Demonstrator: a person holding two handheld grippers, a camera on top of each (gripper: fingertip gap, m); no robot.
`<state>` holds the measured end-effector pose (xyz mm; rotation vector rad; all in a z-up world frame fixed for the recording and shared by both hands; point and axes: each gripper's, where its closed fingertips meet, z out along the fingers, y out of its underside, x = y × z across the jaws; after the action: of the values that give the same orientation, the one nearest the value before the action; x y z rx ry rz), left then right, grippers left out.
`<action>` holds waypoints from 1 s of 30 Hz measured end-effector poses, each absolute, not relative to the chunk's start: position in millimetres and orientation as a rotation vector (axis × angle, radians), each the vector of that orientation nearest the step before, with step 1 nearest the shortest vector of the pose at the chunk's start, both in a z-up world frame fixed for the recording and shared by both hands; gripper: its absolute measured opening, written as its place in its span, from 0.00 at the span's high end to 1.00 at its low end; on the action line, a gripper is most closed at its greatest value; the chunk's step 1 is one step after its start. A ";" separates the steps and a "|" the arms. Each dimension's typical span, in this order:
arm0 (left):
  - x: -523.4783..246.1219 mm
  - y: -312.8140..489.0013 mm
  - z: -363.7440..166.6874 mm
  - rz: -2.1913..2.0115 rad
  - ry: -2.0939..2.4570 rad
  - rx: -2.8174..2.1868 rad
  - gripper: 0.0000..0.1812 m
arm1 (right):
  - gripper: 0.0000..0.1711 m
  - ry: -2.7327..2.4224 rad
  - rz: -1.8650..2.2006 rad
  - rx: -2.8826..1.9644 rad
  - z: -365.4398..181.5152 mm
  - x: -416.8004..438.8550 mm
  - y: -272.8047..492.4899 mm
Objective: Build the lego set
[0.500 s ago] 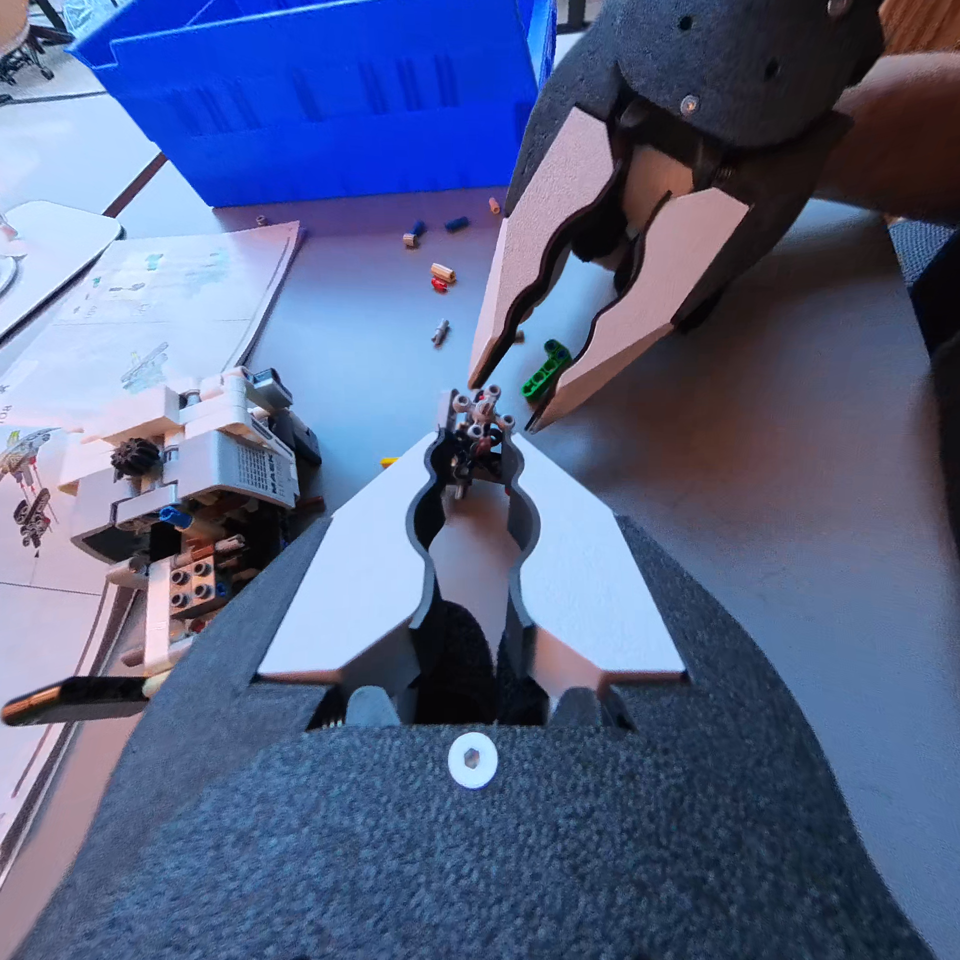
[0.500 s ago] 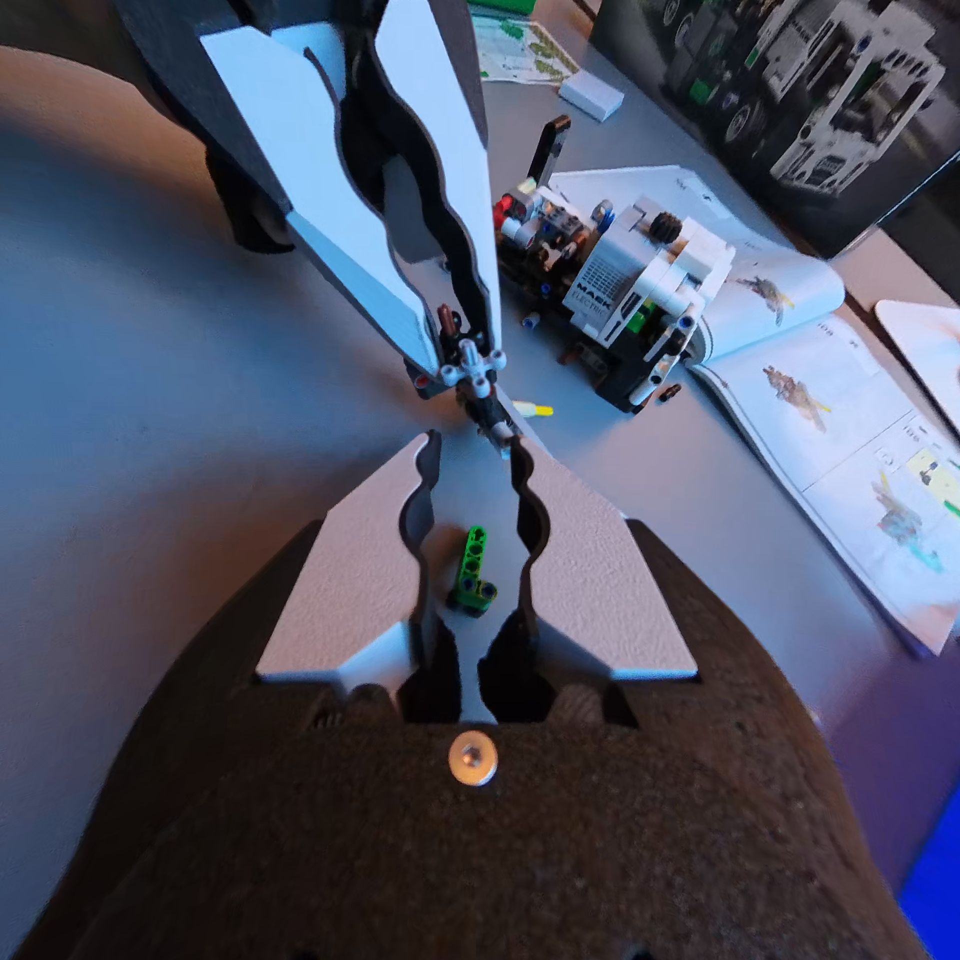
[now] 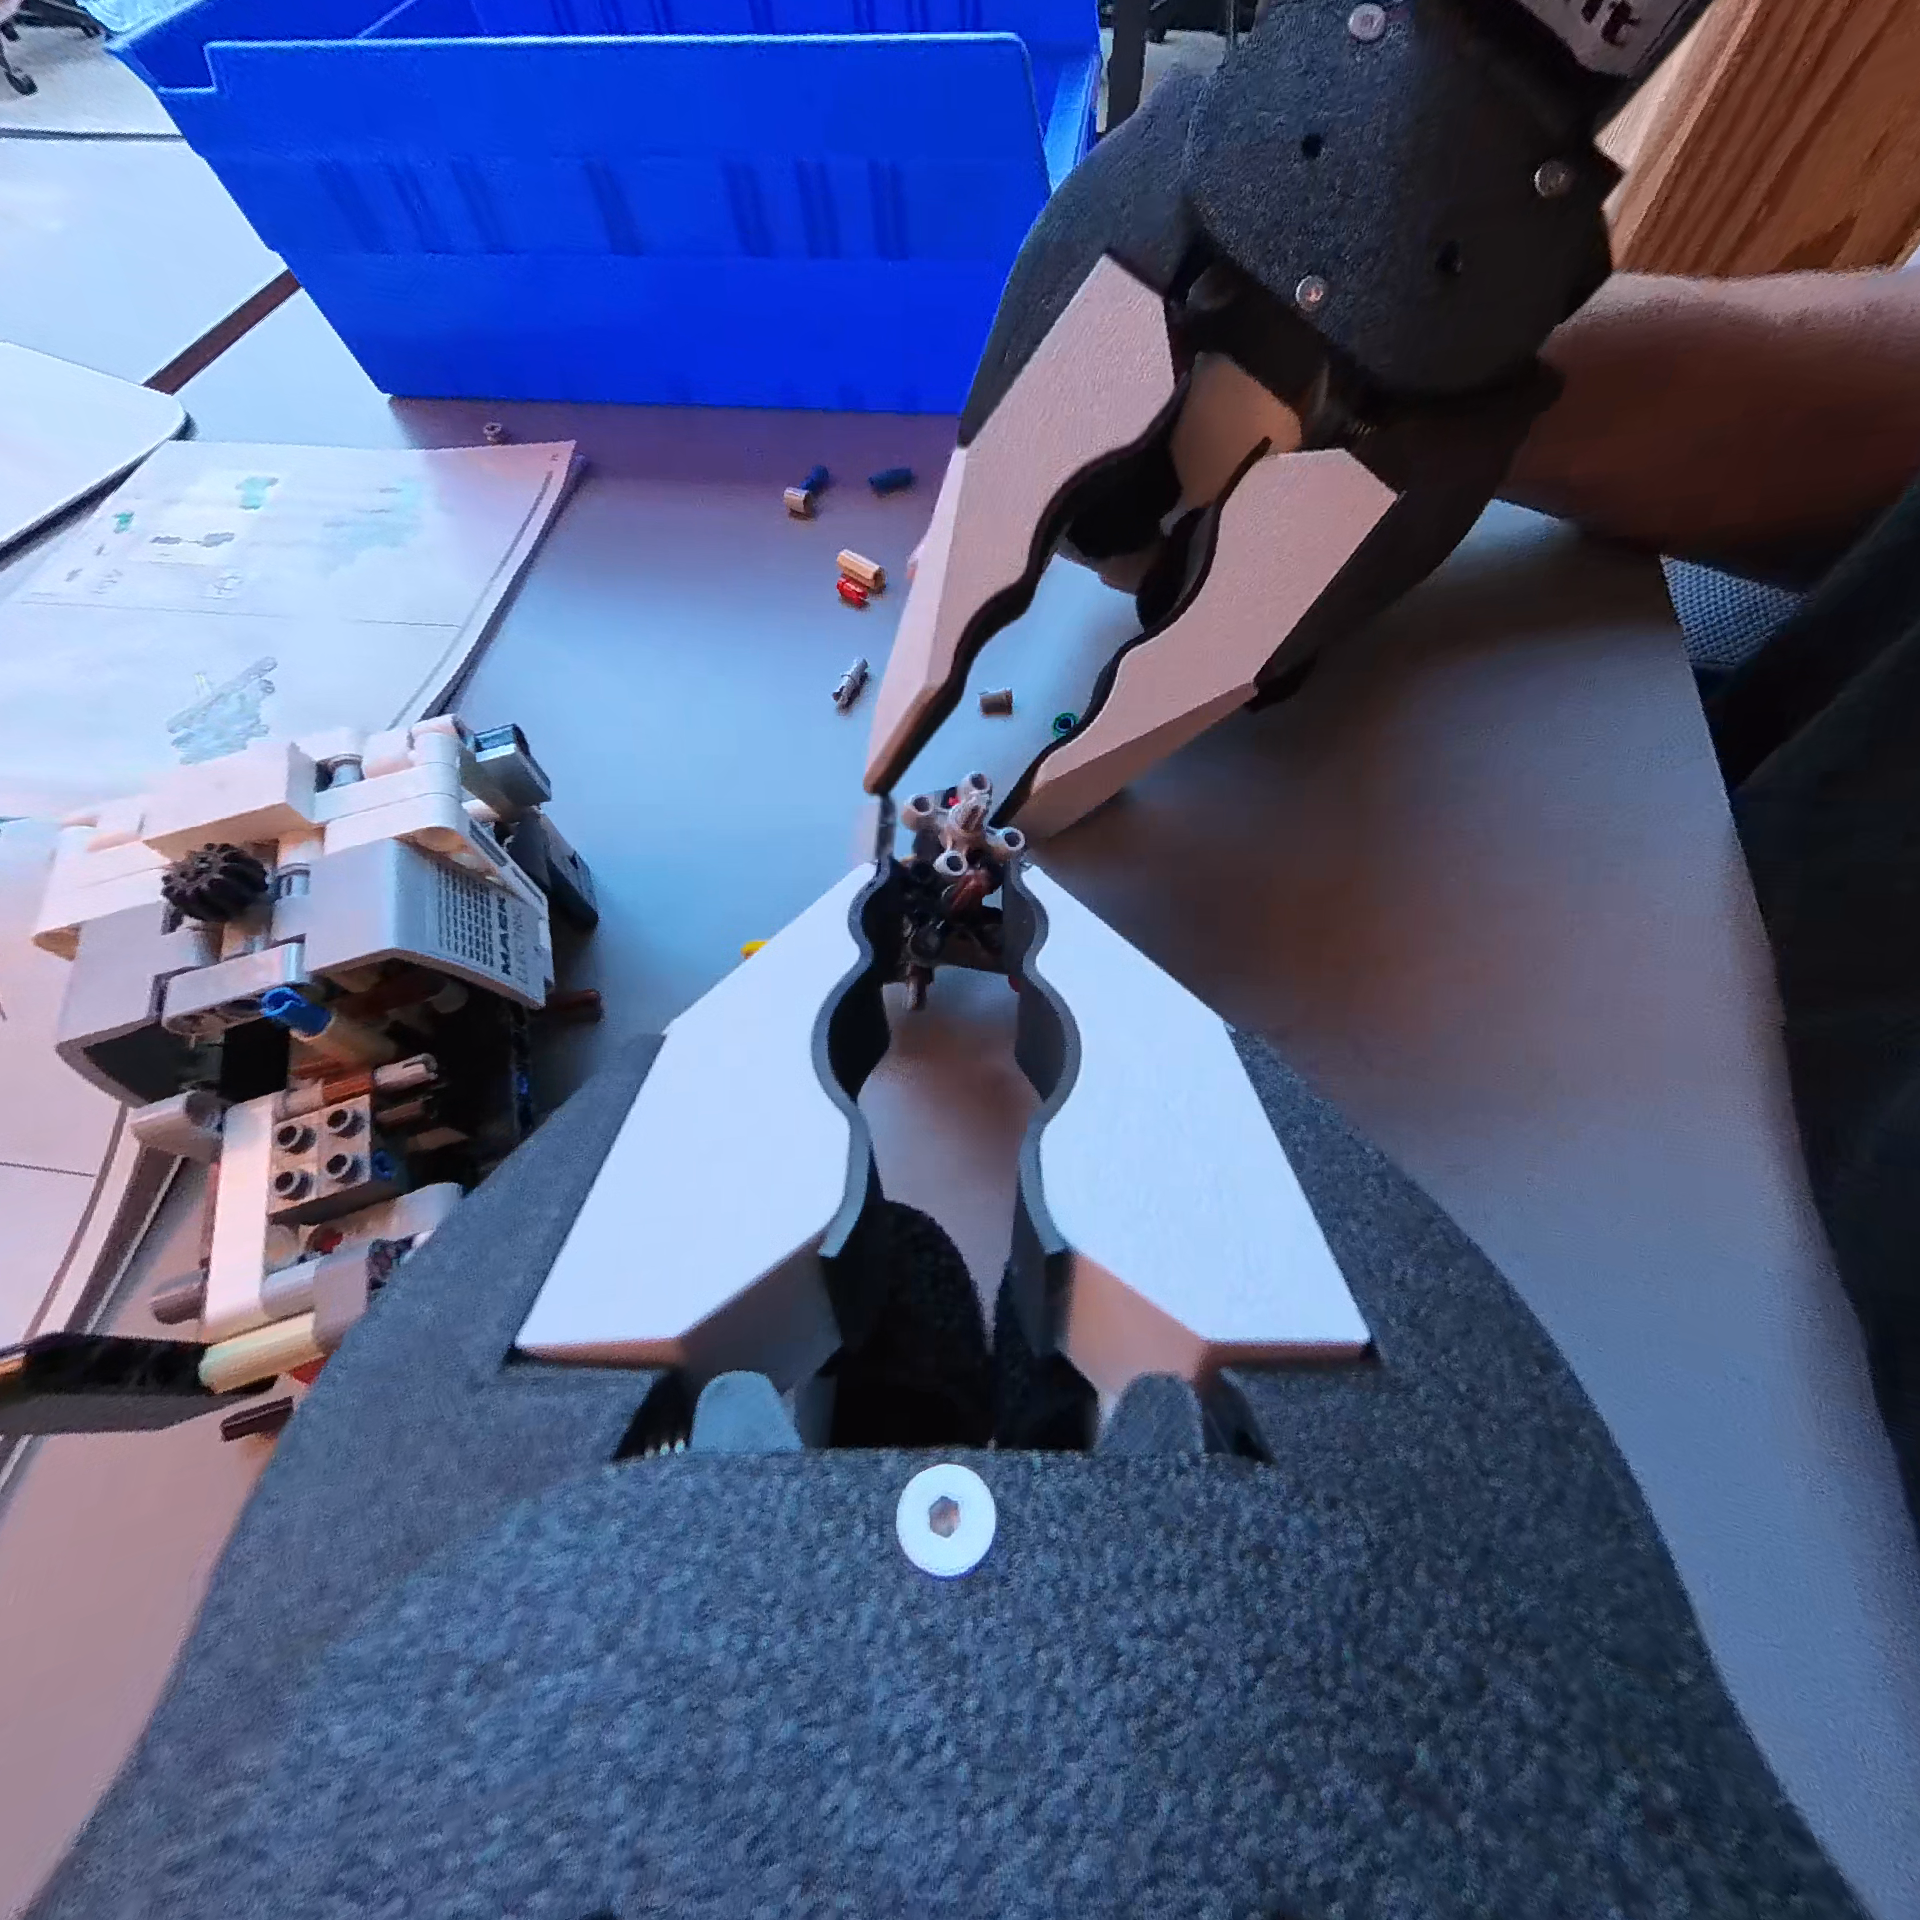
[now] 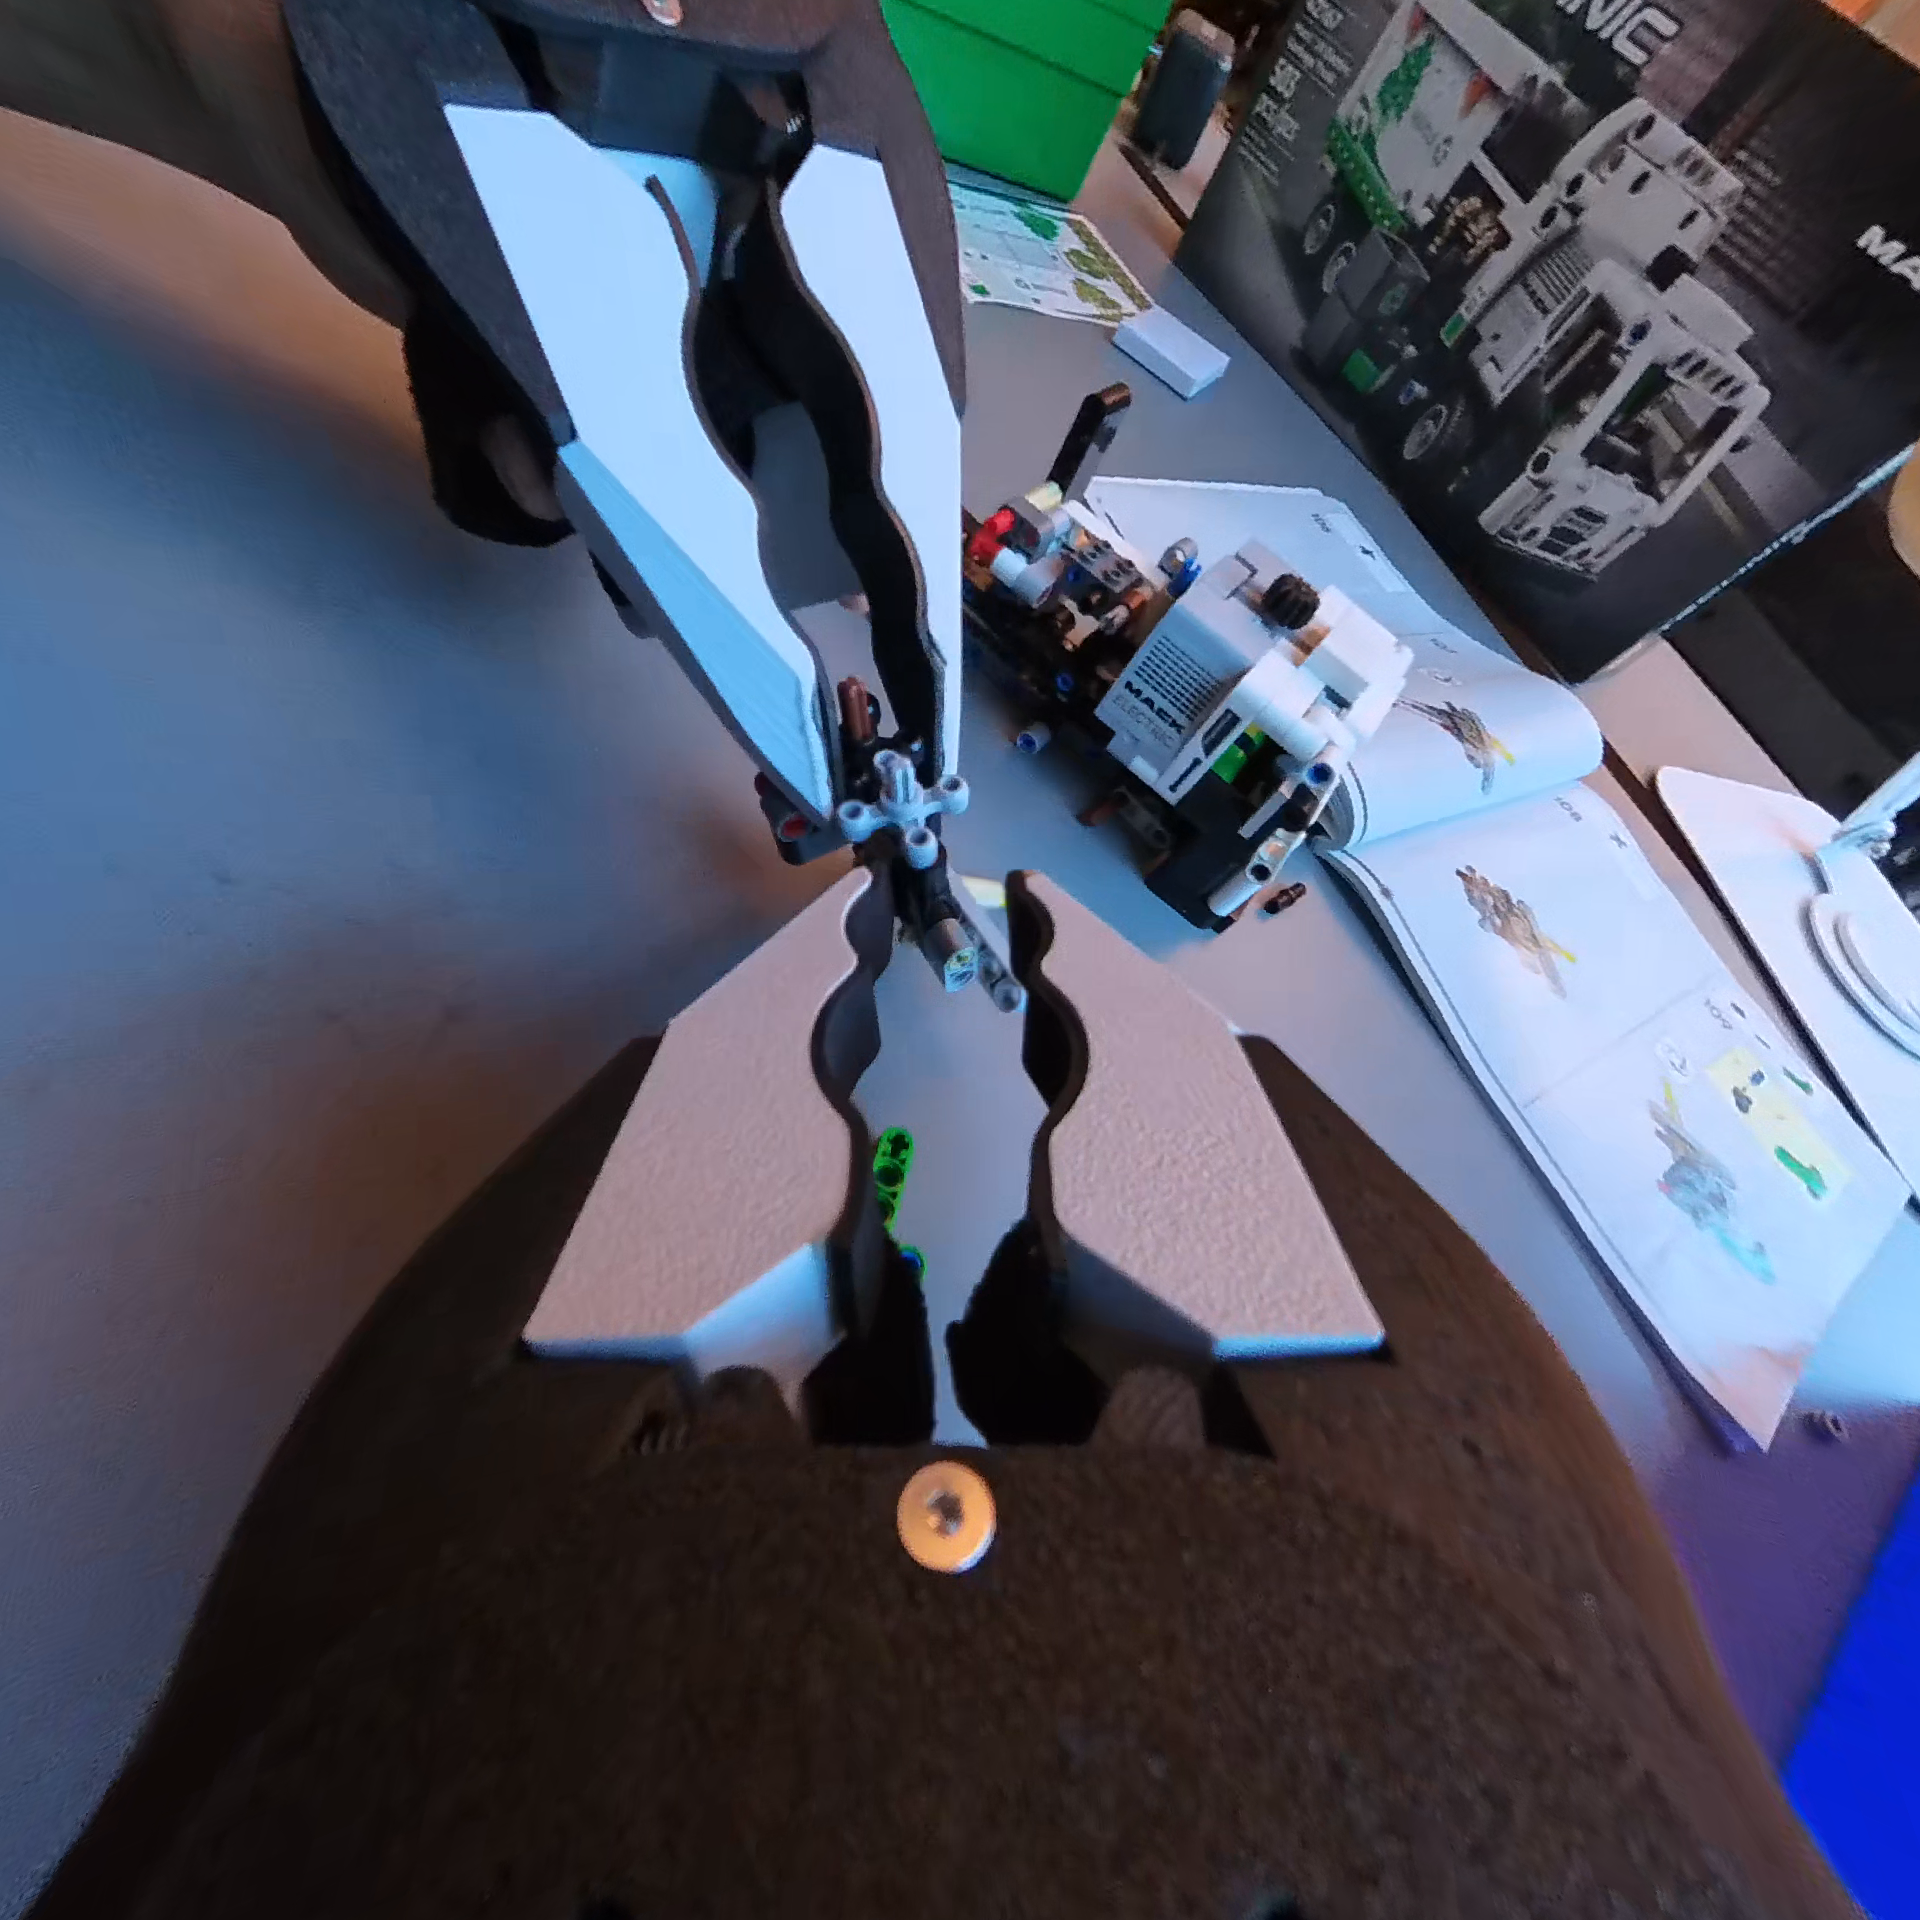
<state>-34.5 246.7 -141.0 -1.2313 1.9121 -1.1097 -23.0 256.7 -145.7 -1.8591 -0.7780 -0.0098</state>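
Observation:
My left gripper (image 3: pixel 945 883) is shut on a small lego sub-assembly (image 3: pixel 951 842) of black parts topped by a white cross-shaped connector, held above the grey table (image 3: pixel 1403 935). My right gripper (image 3: pixel 951 800) is open, and its fingertips straddle the top of the sub-assembly. In the right wrist view the right gripper (image 4: pixel 940 894) is open around the lower end of the sub-assembly (image 4: pixel 899 821), which hangs from the left gripper (image 4: pixel 883 800). A green angled beam (image 4: pixel 891 1174) lies on the table under the right gripper. The partly built white truck model (image 3: pixel 301 935) sits at the left.
An open instruction booklet (image 3: pixel 260 571) lies behind the model, and it also shows in the right wrist view (image 4: pixel 1558 987). A blue bin (image 3: pixel 623 229) stands at the back. Loose small pieces (image 3: pixel 857 571) lie near it. The set's box (image 4: pixel 1558 260) and a green bin (image 4: pixel 1018 94) stand beyond the model (image 4: pixel 1205 707). Both grippers' tips are close together, under 4 cm apart.
The two grippers have come closer together: the sub-assembly's end now sits between the right fingertips. The green beam is now mostly hidden behind the right finger in the left wrist view.

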 end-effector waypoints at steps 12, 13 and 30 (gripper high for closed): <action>-42.1 242.0 -121.6 -1.134 1.849 -1.207 0.90 | 0.95 -0.751 0.070 -1.858 -134.7 -37.3 252.1; -43.0 242.6 -120.2 -1.124 1.842 -1.207 0.90 | 0.95 -0.739 0.071 -1.870 -133.9 -38.1 252.0; -67.0 252.7 -127.2 -1.232 1.916 -1.127 0.75 | 0.96 -0.575 0.209 -1.777 -89.9 -43.5 240.4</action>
<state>-67.0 252.7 -127.2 -1.1266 1.9161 -1.2324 -43.5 240.4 -89.9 -1.7766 -0.5745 0.2092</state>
